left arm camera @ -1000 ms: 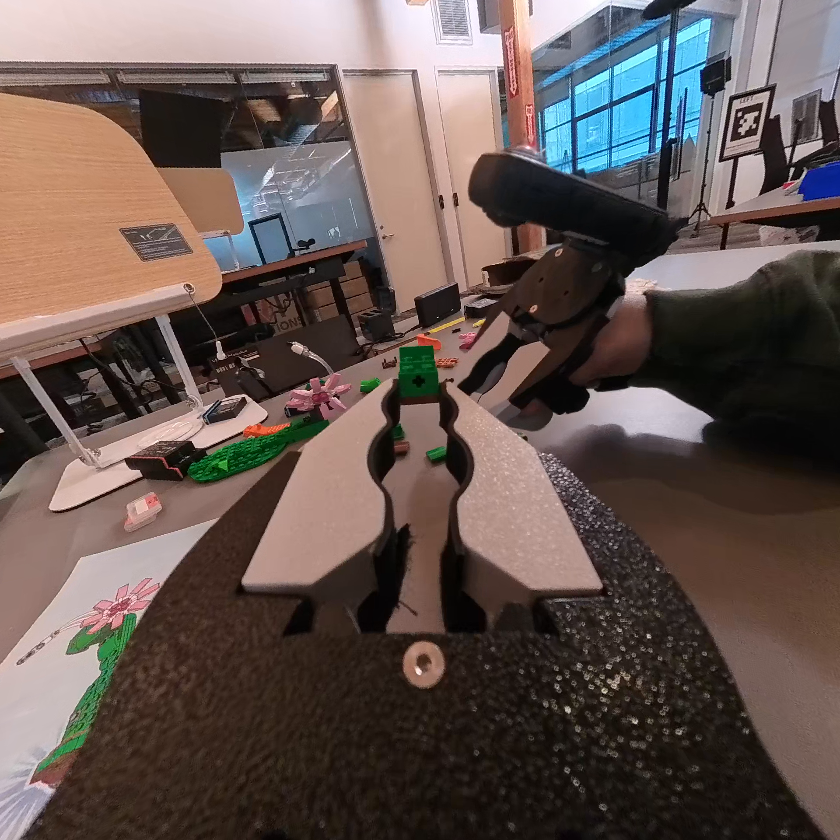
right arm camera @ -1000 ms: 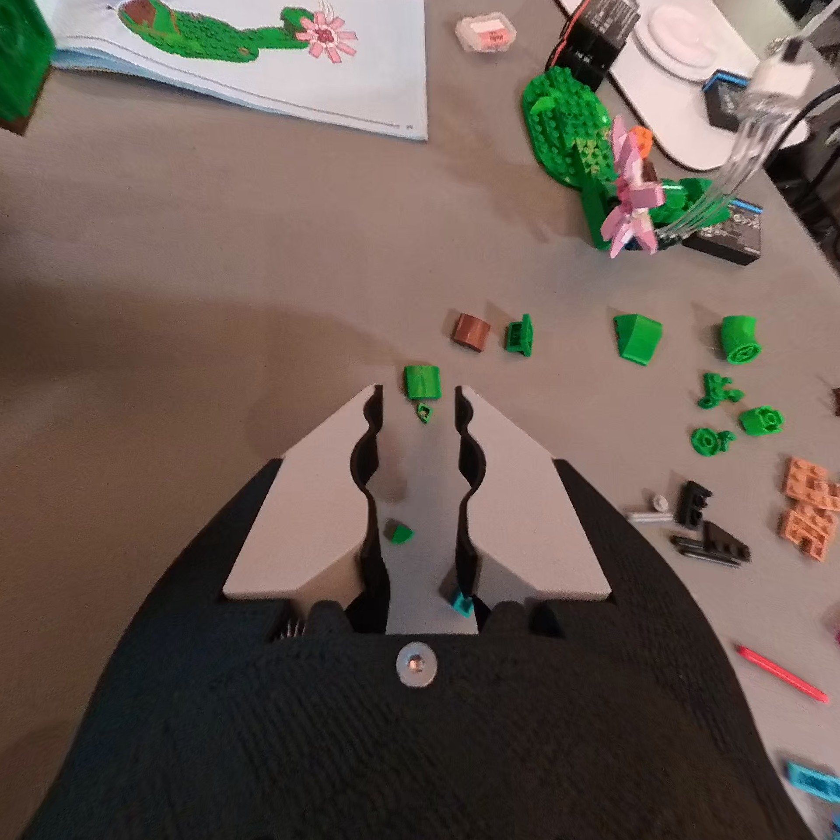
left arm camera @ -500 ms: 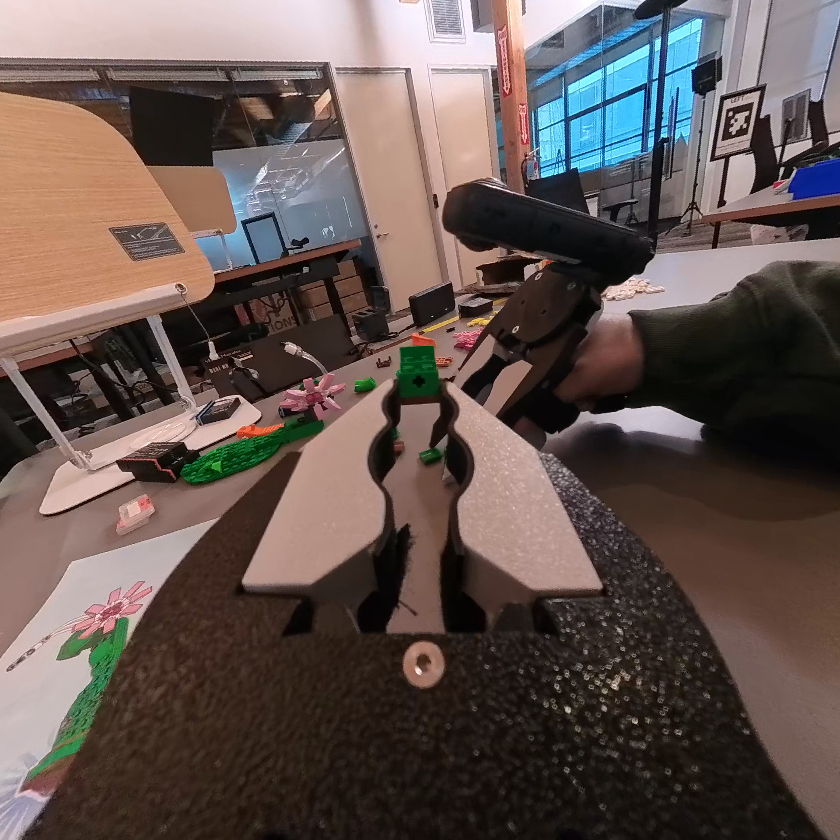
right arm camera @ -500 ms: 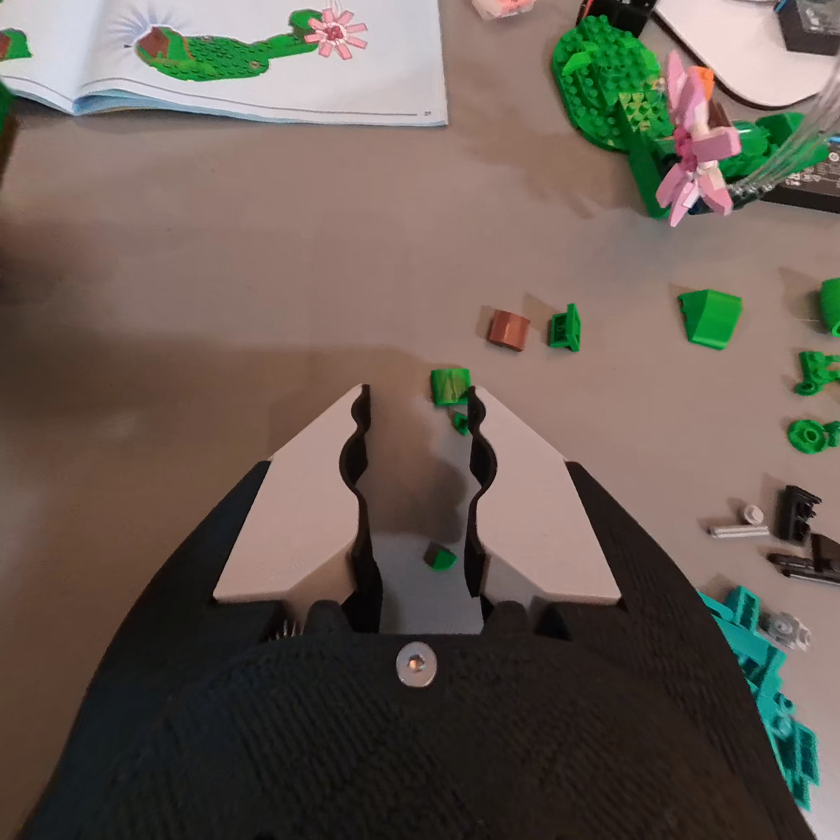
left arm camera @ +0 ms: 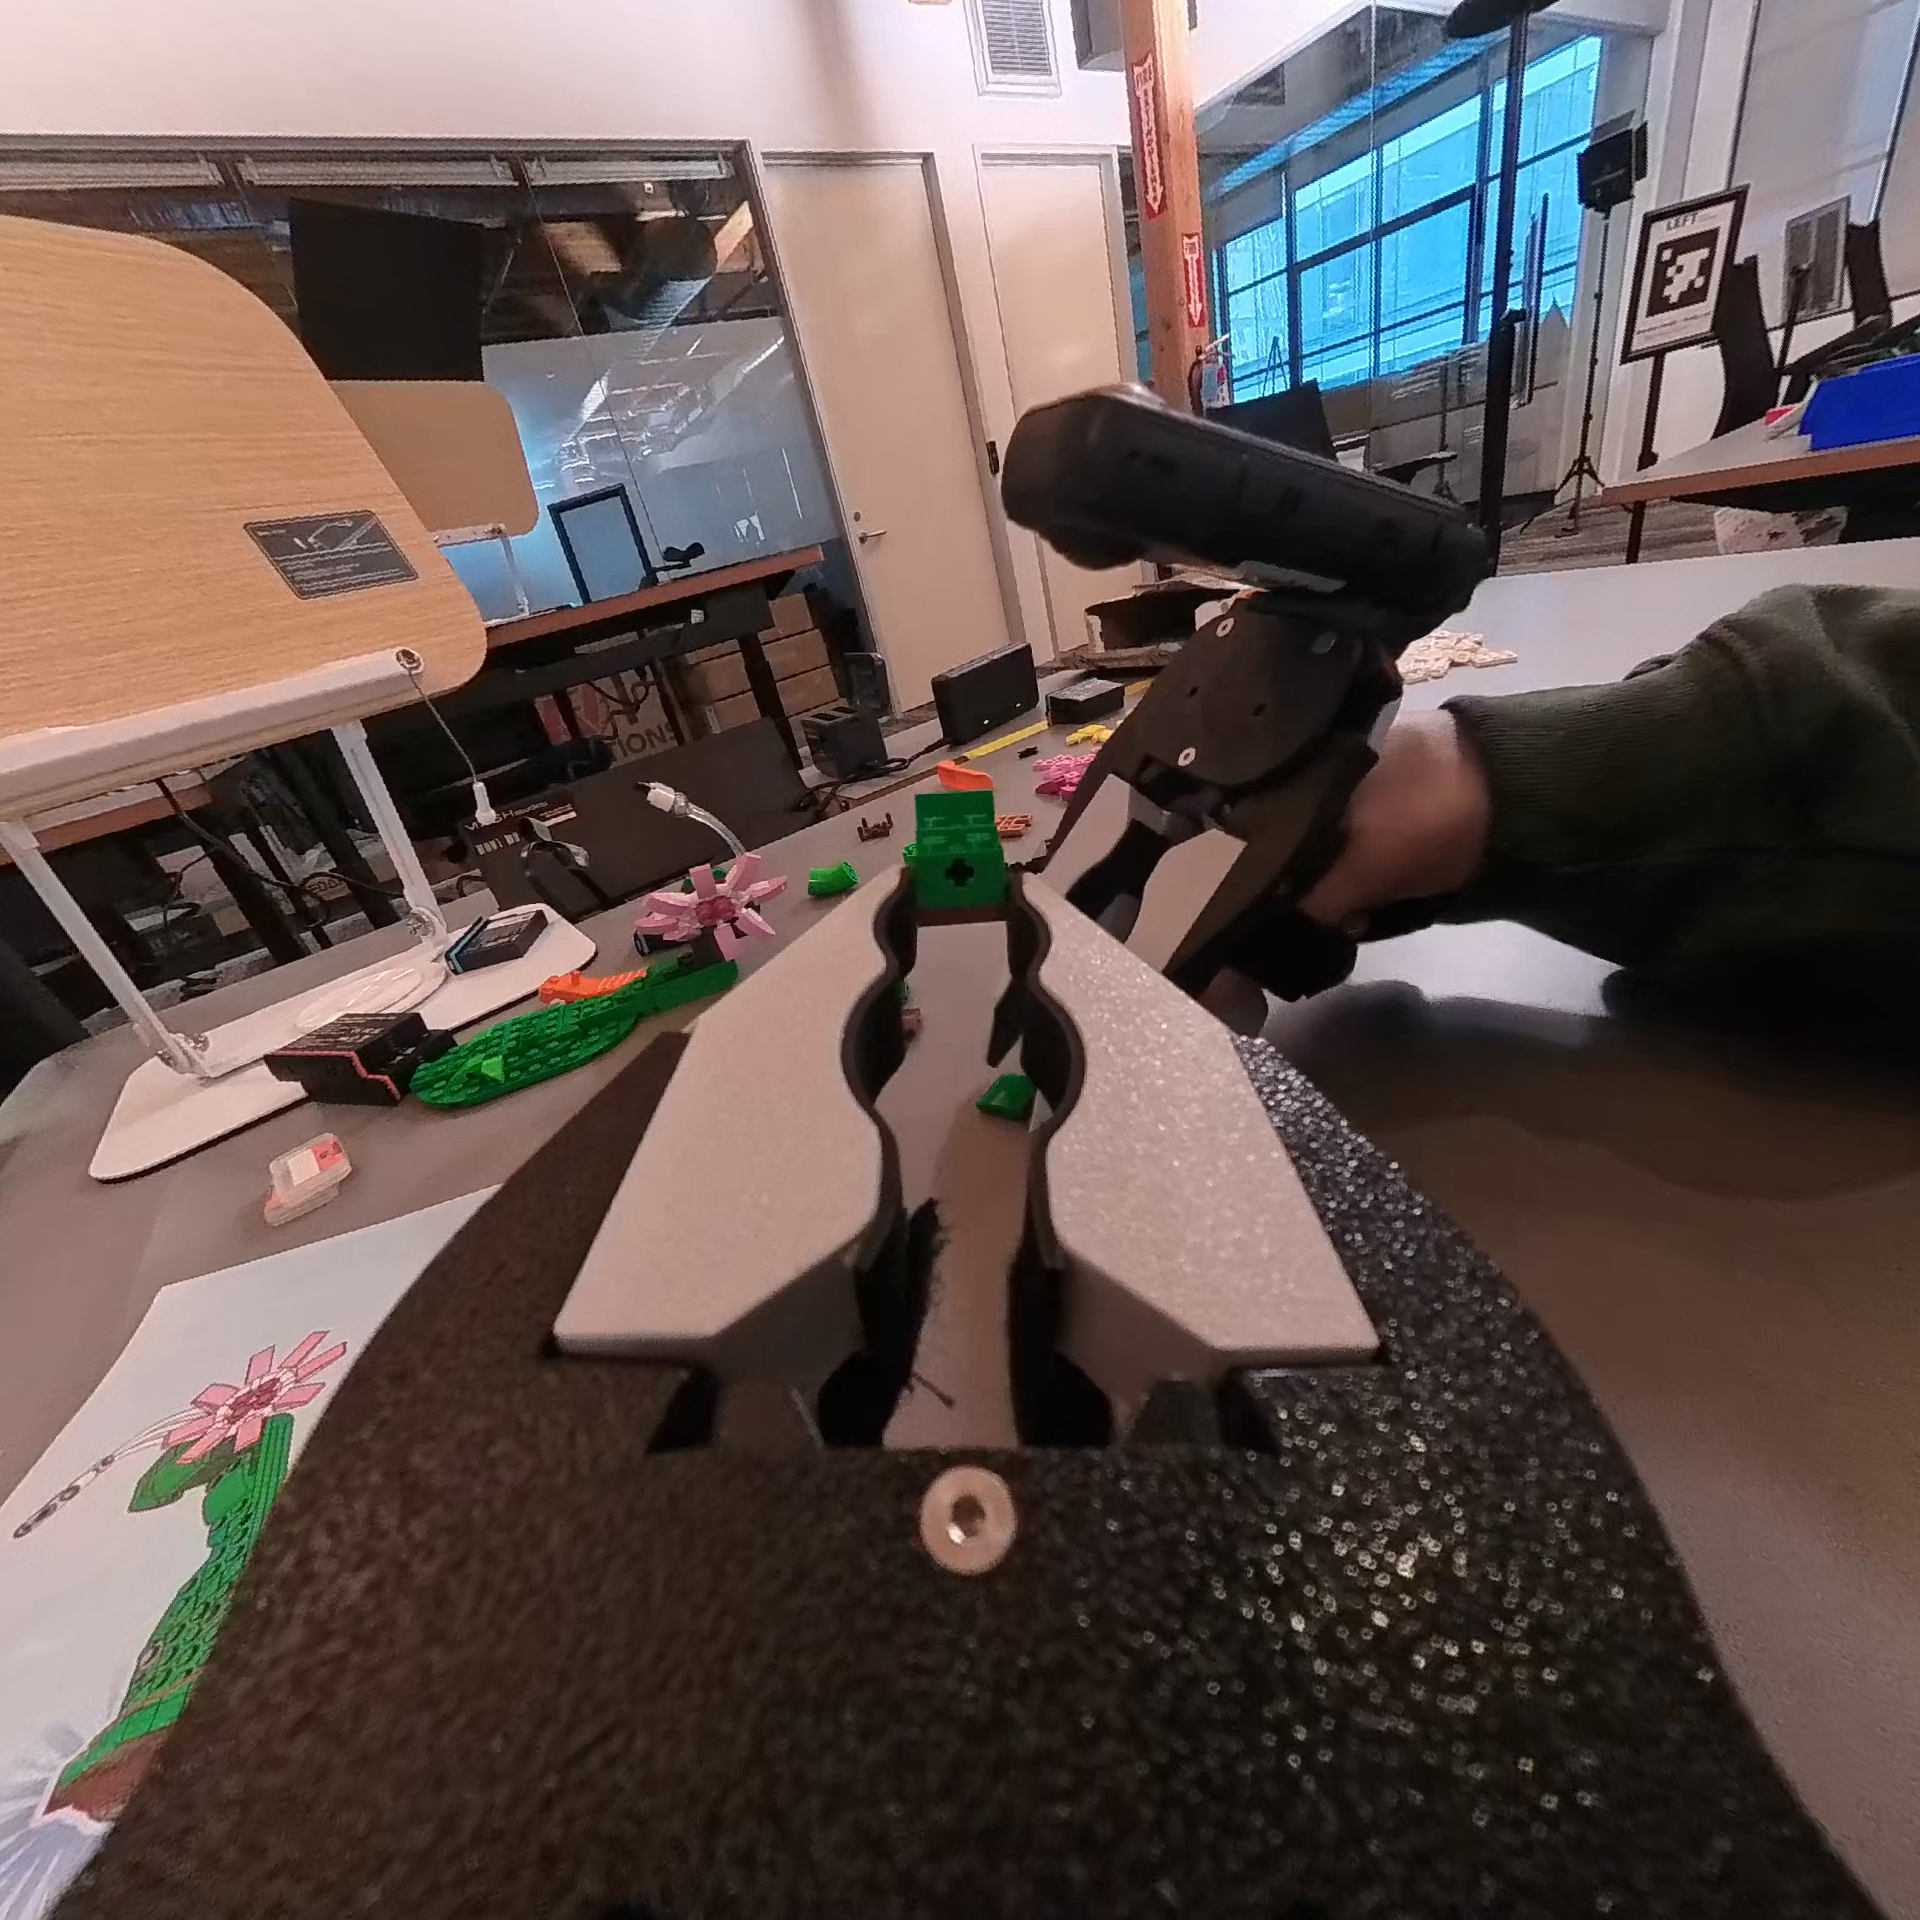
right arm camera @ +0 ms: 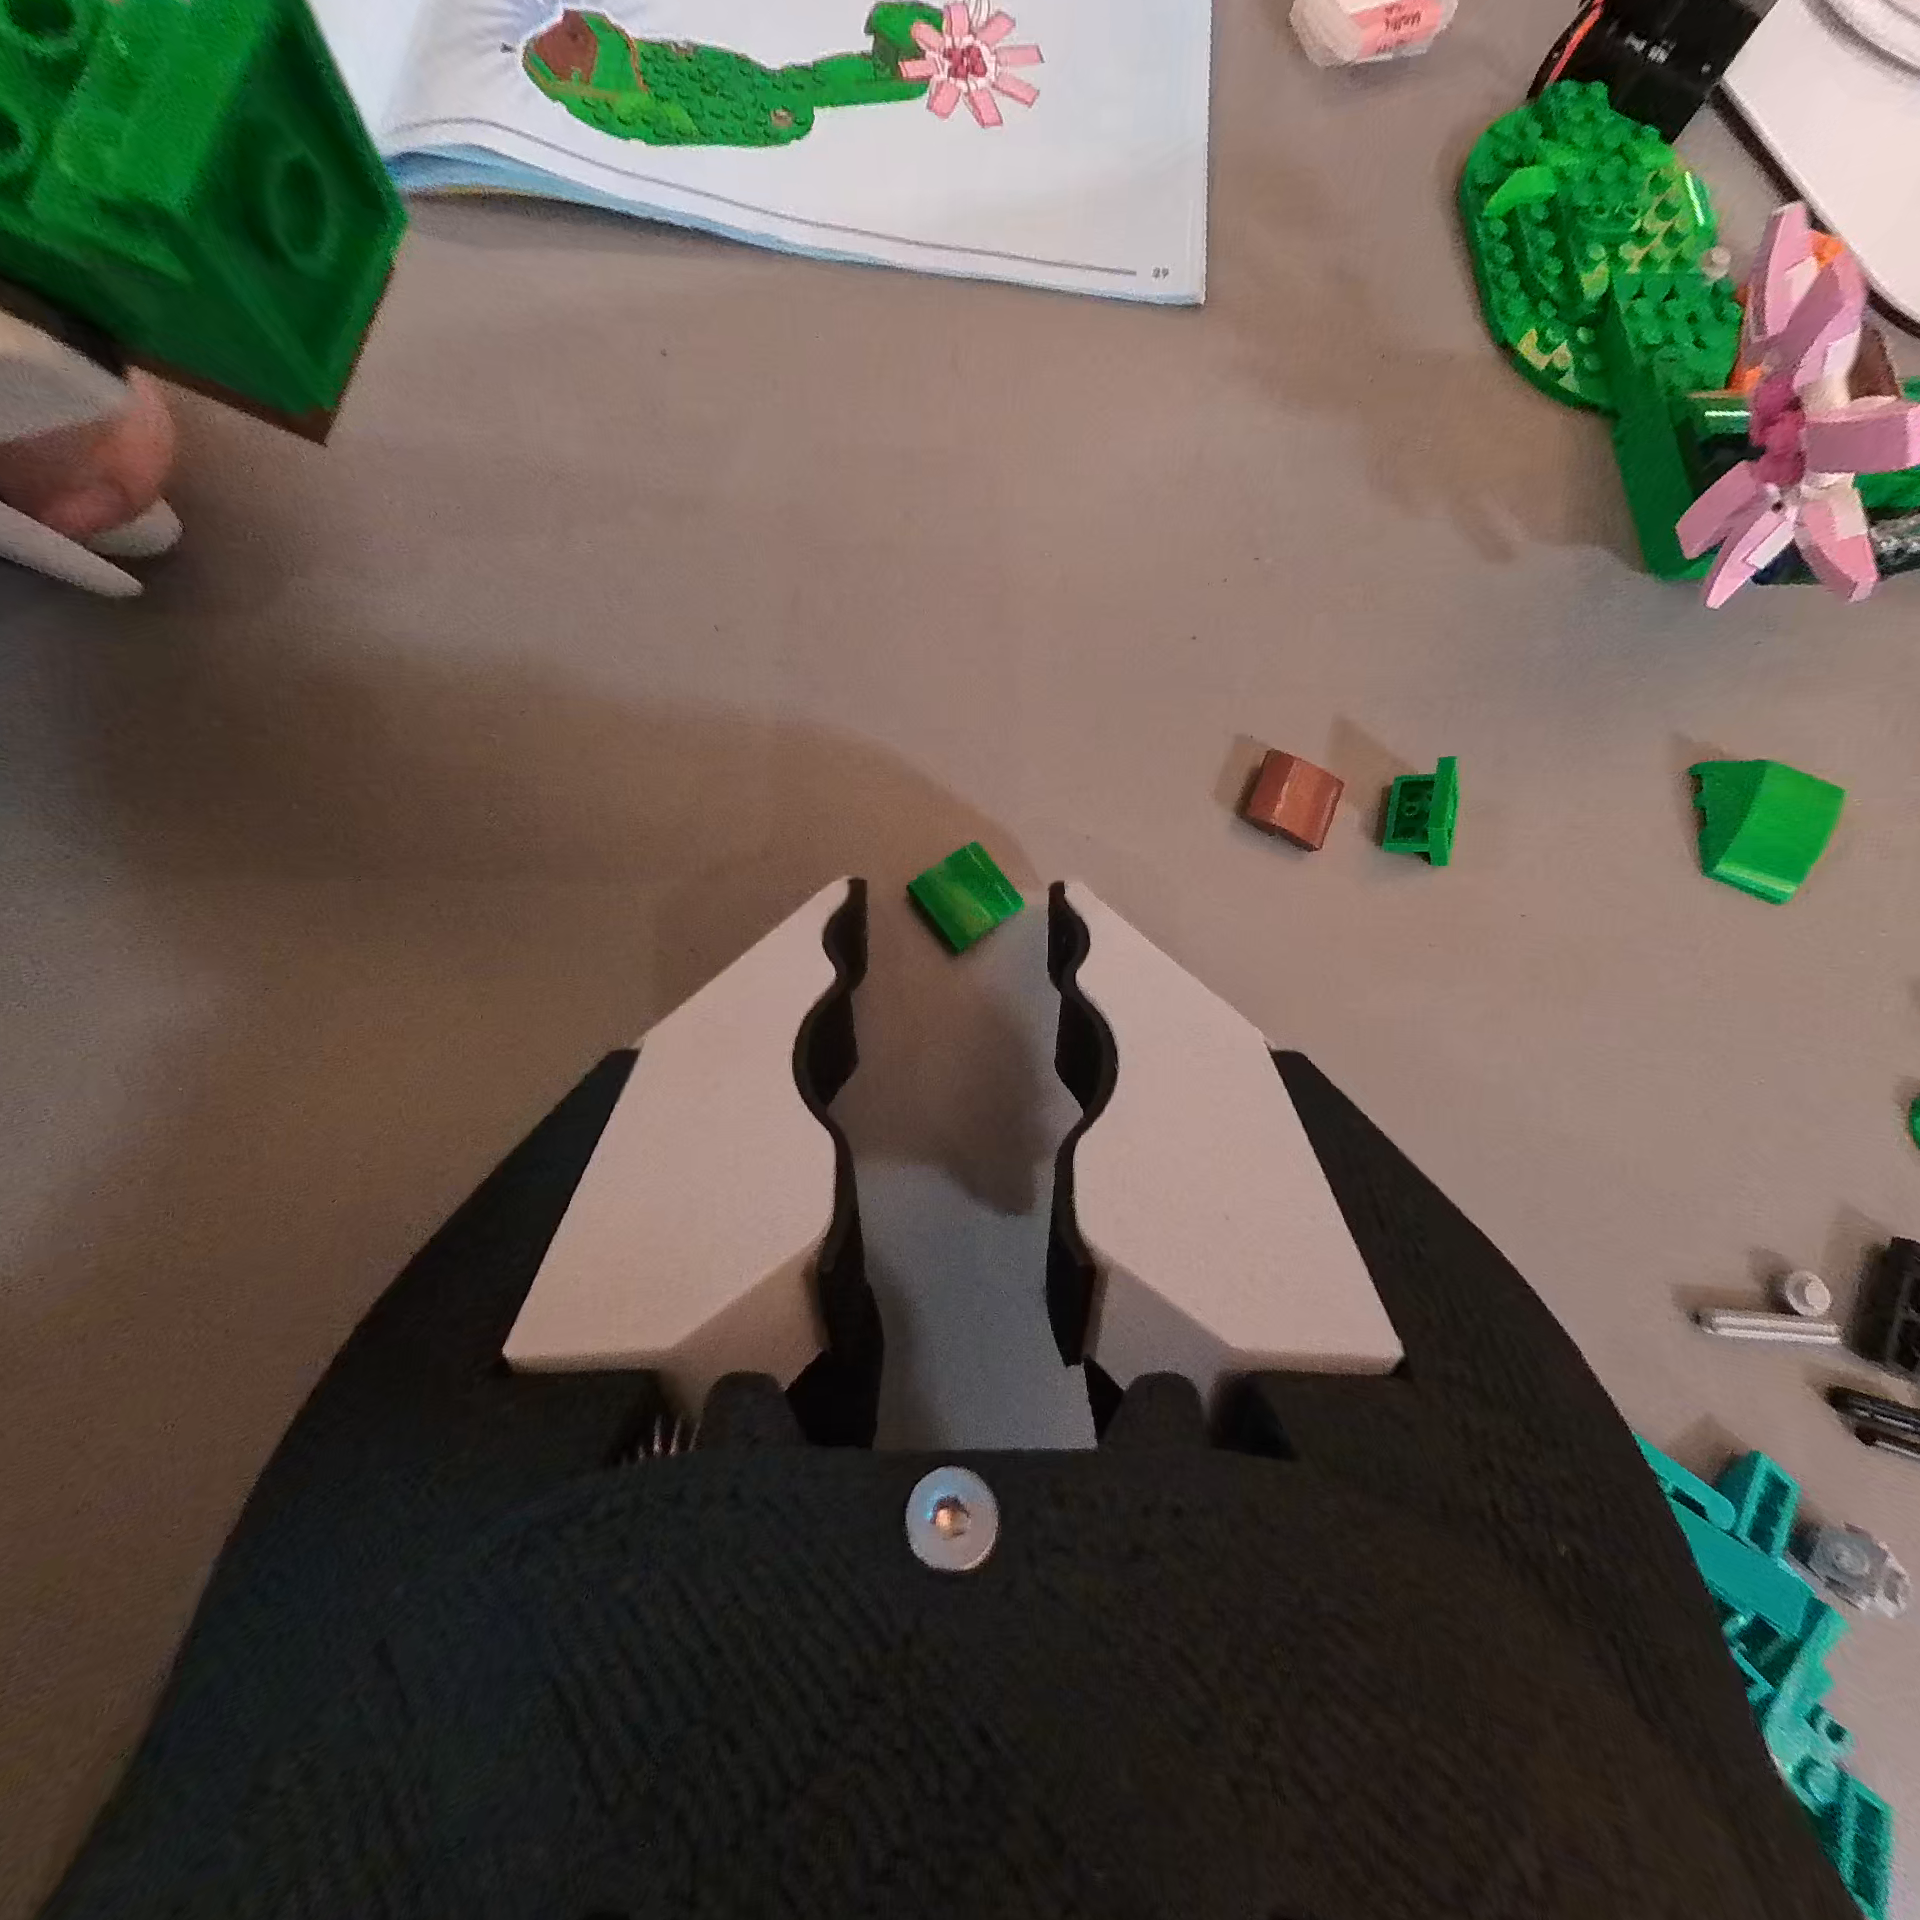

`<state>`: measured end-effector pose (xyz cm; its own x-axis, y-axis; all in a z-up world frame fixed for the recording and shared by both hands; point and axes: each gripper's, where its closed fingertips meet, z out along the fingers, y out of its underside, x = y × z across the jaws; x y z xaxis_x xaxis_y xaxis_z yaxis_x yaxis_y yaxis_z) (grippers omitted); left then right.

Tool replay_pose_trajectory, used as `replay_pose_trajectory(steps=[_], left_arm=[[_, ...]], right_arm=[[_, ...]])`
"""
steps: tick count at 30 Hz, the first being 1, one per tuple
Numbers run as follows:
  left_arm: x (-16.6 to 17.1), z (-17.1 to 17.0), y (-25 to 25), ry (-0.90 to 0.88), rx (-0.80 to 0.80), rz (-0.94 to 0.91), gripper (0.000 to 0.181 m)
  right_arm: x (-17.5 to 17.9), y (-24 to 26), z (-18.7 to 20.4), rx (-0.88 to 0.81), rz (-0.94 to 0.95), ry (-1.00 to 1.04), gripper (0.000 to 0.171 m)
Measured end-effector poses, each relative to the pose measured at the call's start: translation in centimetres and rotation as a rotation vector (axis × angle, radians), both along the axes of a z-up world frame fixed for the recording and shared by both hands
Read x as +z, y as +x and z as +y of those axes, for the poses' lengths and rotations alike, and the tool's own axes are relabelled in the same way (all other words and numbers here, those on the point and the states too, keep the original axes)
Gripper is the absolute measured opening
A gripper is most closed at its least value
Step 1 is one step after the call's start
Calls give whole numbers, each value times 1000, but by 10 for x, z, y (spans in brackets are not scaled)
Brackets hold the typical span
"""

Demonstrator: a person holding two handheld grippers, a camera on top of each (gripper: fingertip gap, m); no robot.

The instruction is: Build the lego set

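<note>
My left gripper [left arm camera: 956, 896] is shut on a green brick block [left arm camera: 956, 871] with a brown underside and holds it above the table. The block also shows at the top left of the right wrist view [right arm camera: 187, 197]. My right gripper [right arm camera: 954, 920] is open and points down at the grey table [right arm camera: 623, 623]. A small green curved tile [right arm camera: 964, 896] lies on the table between its fingertips. In the left wrist view the right gripper [left arm camera: 1049, 987] is just right of the held block, with a small green piece [left arm camera: 1006, 1096] beneath it.
The open instruction booklet [right arm camera: 831, 156] lies at the far side. The green build with a pink flower [right arm camera: 1621, 312] is far right. A brown piece [right arm camera: 1291, 800], a green bracket [right arm camera: 1418, 808], a green slope [right arm camera: 1766, 826], dark pins [right arm camera: 1766, 1322] and teal parts [right arm camera: 1766, 1558] lie to the right. Across from one pair of fingers to the other is roughly 12 cm.
My right gripper has shifted so the green tile, now turned, sits between its tips. The left gripper's green block has come into the right view's top left corner.
</note>
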<state>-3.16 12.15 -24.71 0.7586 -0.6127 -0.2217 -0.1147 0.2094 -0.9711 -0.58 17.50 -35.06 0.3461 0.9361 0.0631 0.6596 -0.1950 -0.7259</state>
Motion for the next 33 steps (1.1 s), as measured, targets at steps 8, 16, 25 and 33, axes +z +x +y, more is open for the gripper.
replay_pose_trajectory(steps=[8,16,25,33], left_arm=[[0,0,0,0,-1,0,14],[-1,0,1,0,-2,11,14],[-1,0,1,0,-5,10,14],[-1,0,1,-1,-5,6,14]], right_arm=[[6,13,10,-79,7,-24,27],[1,-5,8,-119,-11,61,36],[-1,7,12,-151,-33,8,30],[5,5,9,-120,45,-49,15]])
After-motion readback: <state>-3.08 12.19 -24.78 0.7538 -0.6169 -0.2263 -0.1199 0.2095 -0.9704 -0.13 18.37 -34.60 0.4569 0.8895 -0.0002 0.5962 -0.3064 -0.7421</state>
